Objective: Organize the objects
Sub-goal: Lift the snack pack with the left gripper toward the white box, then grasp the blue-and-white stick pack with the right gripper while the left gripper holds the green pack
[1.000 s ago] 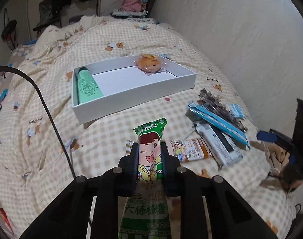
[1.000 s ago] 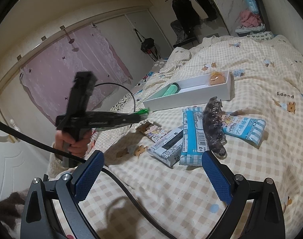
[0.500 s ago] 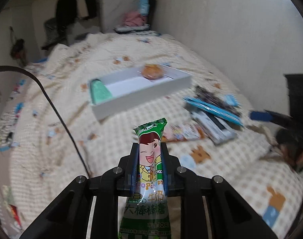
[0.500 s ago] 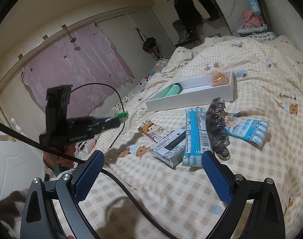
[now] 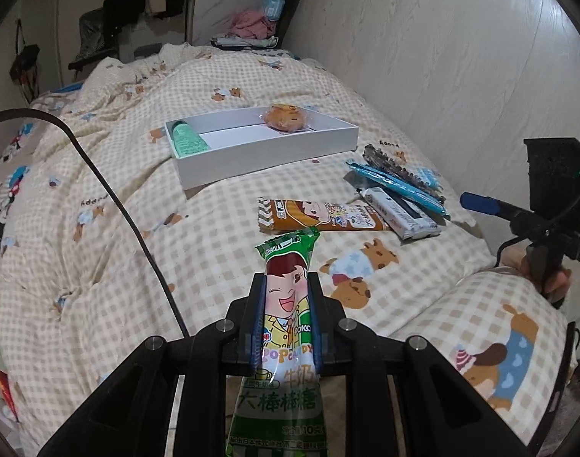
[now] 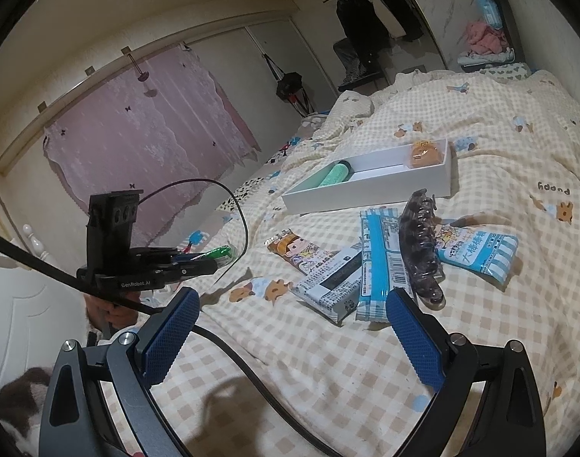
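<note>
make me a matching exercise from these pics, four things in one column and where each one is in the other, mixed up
Things:
1. green candy pack
2. mint tube
3. hair claw
4. brown candy pack

Places:
A. lying across the blue packs on the bed
B. flat on the bedspread, between the white box and the left gripper
C. pinched between the left gripper's fingers
D. inside the white box, at its left end in the left wrist view

Pairs: 1-C, 2-D, 3-A, 4-B
</note>
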Available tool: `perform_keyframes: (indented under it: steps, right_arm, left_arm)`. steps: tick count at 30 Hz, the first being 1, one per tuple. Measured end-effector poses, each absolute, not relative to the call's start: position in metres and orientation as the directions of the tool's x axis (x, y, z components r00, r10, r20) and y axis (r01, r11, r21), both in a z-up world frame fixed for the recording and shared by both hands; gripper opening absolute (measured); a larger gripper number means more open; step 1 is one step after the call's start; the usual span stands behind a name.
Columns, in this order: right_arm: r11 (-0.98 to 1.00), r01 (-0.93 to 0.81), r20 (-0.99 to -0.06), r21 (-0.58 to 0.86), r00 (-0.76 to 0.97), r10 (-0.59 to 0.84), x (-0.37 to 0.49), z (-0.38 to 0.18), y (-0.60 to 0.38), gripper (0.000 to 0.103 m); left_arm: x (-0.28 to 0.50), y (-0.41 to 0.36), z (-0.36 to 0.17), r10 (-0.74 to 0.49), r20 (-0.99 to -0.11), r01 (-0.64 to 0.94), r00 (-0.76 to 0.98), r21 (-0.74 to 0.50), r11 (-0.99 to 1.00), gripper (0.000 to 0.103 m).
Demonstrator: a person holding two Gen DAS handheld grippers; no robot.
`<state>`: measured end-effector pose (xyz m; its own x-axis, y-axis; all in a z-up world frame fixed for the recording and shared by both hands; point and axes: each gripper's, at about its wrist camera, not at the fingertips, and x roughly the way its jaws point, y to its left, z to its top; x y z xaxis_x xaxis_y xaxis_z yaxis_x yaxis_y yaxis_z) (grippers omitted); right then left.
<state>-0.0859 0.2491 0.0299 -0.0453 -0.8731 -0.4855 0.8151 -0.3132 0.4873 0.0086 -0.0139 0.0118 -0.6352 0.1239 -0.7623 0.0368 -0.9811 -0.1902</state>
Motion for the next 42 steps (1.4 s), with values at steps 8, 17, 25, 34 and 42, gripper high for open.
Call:
perform_keyframes:
  steps: [8,17,25,34,42]
  right_arm:
    - [-0.311,0.815,-0.489,0.489,-0.039,-0.872,-0.086,0.029,0.249,0.099]
    - [-0.324,0.819,-0.505,0.473,-0.049,-0.862,-0.086,0.033,0.248,0.099]
    - [-0.296,0.887,-0.552,0.354,-0.057,-0.832,-0.087,0.063,0.251,0.099]
    - [-0.325,0.888,-0.62,0.326,-0.059,-0.782,-0.098,0.087,0.255,0.094]
    - [-0.371,0.852,-0.647,0.371,-0.049,-0.761,-0.116,0.074,0.251,0.08]
  left_arm:
    - [-0.006,-0.006,0.017,0.166,-0.748,0.019,-0.642,-0.233,-0.972,0.022]
    - [-0.026,0.011,0.025,0.166,-0.684,0.008,-0.71,-0.243,-0.97,0.022]
    - [-0.023,0.016,0.019,0.181,-0.65,-0.003,-0.738,-0.266,-0.964,0.022]
    - [-0.029,0.02,0.009,0.176,-0.674,0.016,-0.718,-0.269,-0.963,0.022]
    - [-0.029,0.015,0.007,0.185,-0.676,0.029,-0.713,-0.292,-0.956,0.022]
